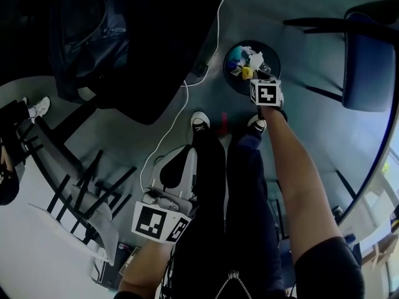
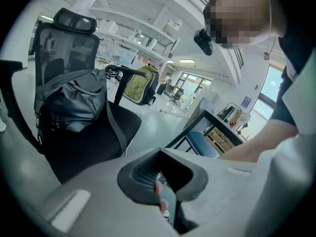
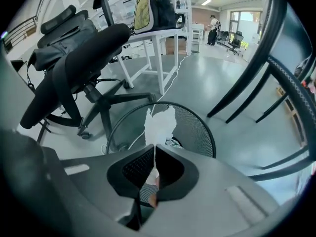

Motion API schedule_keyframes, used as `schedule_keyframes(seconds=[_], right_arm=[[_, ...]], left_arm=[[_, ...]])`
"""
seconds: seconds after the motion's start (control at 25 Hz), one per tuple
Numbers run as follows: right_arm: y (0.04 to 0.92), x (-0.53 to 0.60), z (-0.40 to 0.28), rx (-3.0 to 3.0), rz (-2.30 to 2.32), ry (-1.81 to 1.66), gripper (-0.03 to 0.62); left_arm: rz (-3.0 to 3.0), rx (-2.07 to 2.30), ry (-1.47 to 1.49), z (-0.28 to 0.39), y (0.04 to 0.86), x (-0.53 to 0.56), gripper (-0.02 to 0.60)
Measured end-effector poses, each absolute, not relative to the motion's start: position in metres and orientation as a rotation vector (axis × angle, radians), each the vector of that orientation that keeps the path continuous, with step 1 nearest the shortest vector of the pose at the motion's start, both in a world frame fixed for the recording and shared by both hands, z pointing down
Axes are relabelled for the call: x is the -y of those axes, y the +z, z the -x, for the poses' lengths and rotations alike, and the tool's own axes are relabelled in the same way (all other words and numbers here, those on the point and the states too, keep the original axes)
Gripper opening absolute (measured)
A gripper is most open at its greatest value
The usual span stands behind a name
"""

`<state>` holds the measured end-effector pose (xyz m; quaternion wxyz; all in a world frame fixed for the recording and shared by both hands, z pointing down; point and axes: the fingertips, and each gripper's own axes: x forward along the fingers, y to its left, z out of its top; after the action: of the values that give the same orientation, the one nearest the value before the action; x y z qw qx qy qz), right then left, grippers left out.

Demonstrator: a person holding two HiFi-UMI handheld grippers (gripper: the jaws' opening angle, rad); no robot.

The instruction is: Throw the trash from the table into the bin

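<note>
Floor (image 3: pixel 217 73) and bin (image 3: pixel 197 132) beneath right gripper (image 3: pixel 154 151), whose view shows pinched tissue (image 3: pixel 160 122)

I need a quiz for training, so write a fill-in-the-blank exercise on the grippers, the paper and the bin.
1. The right gripper is shut on a ____ paper scrap.
2. The scrap hangs over a bin whose wall is black ____.
3. The left gripper is shut and holds ____.
Missing words: white; mesh; nothing.
</note>
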<state>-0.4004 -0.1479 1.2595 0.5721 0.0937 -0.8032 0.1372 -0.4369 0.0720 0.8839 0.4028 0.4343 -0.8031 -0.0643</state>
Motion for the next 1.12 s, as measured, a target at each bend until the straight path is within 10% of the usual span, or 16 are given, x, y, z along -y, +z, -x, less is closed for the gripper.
schedule_keyframes(seconds=[0.68,1.12], right_arm=[[1.261,0.158,0.386,1.890,-0.224,0.361,0.129],[0.989,0.161,0.392,2.124,-0.156,0.315,0.029]], left_arm=[[-1.072,2.023,-0.124,0.417,0.900,-0.079,0.002],[-1.329,2.075,-0.158,0.425,0.733,-0.014,0.002]])
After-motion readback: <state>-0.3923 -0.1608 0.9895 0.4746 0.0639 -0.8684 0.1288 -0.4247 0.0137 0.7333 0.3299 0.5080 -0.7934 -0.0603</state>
